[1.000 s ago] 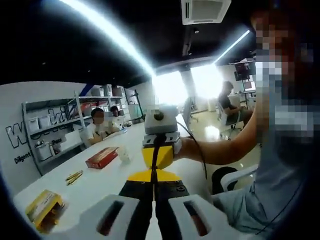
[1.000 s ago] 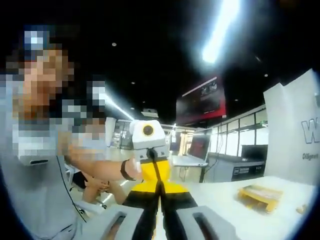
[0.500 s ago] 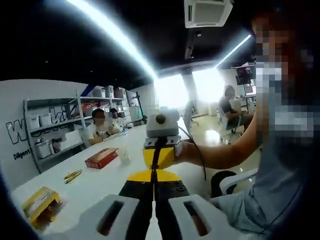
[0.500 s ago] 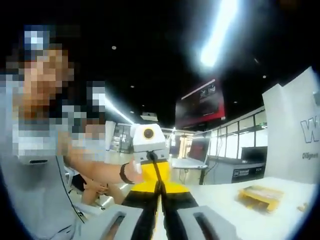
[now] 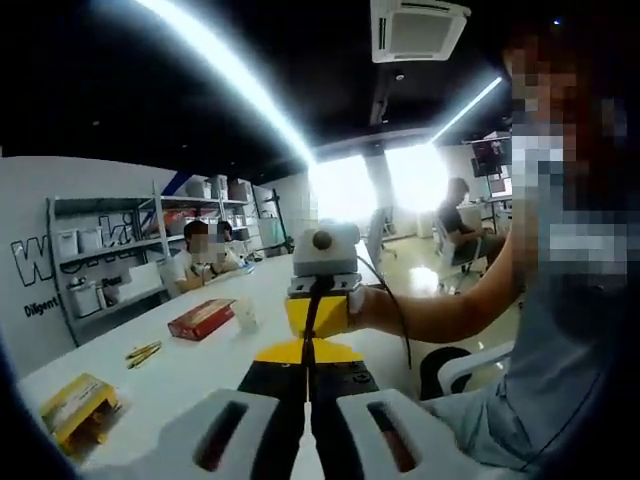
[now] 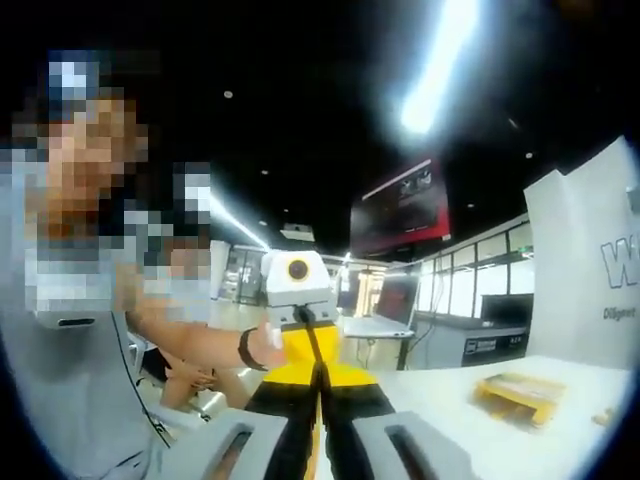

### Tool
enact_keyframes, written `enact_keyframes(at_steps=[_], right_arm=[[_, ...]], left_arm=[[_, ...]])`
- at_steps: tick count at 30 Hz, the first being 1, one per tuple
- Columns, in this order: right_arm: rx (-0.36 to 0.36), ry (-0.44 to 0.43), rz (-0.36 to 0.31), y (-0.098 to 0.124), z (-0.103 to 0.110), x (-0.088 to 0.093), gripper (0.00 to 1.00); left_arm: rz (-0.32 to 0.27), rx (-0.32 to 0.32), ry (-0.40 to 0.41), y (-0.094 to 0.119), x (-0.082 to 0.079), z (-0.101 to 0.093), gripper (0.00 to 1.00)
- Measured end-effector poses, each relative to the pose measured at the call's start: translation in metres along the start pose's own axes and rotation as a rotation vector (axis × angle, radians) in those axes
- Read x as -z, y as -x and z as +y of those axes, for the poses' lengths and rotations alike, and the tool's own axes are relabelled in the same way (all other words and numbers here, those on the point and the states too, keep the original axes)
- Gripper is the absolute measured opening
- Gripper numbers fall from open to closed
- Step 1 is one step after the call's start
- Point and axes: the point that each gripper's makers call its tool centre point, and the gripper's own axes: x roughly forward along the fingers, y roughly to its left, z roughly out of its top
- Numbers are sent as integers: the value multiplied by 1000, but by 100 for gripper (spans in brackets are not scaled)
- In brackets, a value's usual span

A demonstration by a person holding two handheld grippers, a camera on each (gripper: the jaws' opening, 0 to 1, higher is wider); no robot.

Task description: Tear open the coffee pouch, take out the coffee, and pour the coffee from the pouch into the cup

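Observation:
My two grippers face each other tip to tip above a white table (image 5: 190, 375). In the left gripper view my left gripper (image 5: 308, 352) has its black and yellow jaws pressed together on a thin dark strip, the coffee pouch (image 5: 312, 322) seen edge-on. That strip runs straight into the right gripper (image 5: 319, 310), also shut on it. The right gripper view mirrors this: my right gripper (image 6: 320, 373) is shut, and the left gripper (image 6: 303, 338) is held by a hand just beyond. A small pale cup (image 5: 246, 314) stands on the table beside a red box (image 5: 203, 318).
A yellow box (image 5: 76, 410) lies near the table's left edge, also seen as the yellow box (image 6: 520, 391). Loose yellow sachets (image 5: 146, 351) lie between it and the red box. Seated people and shelves (image 5: 110, 255) are at the back left. The person holding the grippers sits close by.
Both grippers stay shut and joined tip to tip. The views have drifted slightly; nothing on the table has moved.

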Motion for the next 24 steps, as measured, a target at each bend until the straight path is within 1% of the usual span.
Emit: enact_keyframes(at_steps=[1,2,3,4,6,7,9,11,12,15,16,18,20,21,22,24], right_arm=[[-2,-18,4,0,0,0,2],[10,-48,18,1,-2,1,2],[23,-59,34,1,-4,3,2],[35,-64,51,1,-6,5,1],[45,-62,68,1,-8,8,1],[47,-61,81,1,-8,10,0],[57,-59,100,-1,-8,14,0],[58,-63,106,-1,-8,15,0],[60,-62,109,-1,-8,16,0],[59,-61,115,-1,-6,16,0],[58,-62,116,-2,-5,16,0],[61,-58,131,-4,-5,18,0],[63,-57,136,-4,-5,19,0],[64,-58,137,-4,-5,19,0],[67,-60,139,-4,-6,19,0],[67,-59,152,-4,-6,21,0]], left_arm=[[-2,7,2,0,0,-1,1],[-2,7,-1,0,0,-1,2],[5,3,-3,-1,2,0,2],[26,-6,-32,-2,6,3,3],[27,-4,-36,-3,8,4,3],[60,-4,-48,-2,12,5,4],[113,-9,-100,-2,16,6,4],[149,-2,-108,-3,16,5,5],[191,-6,-130,-2,18,7,5],[246,-6,-145,-4,18,7,11],[288,-3,-168,-3,22,8,13],[321,5,-191,-3,23,7,12],[359,22,-231,-4,25,3,7],[365,17,-239,-5,25,3,6],[379,9,-258,-6,26,5,6],[401,14,-274,-6,28,4,7]])
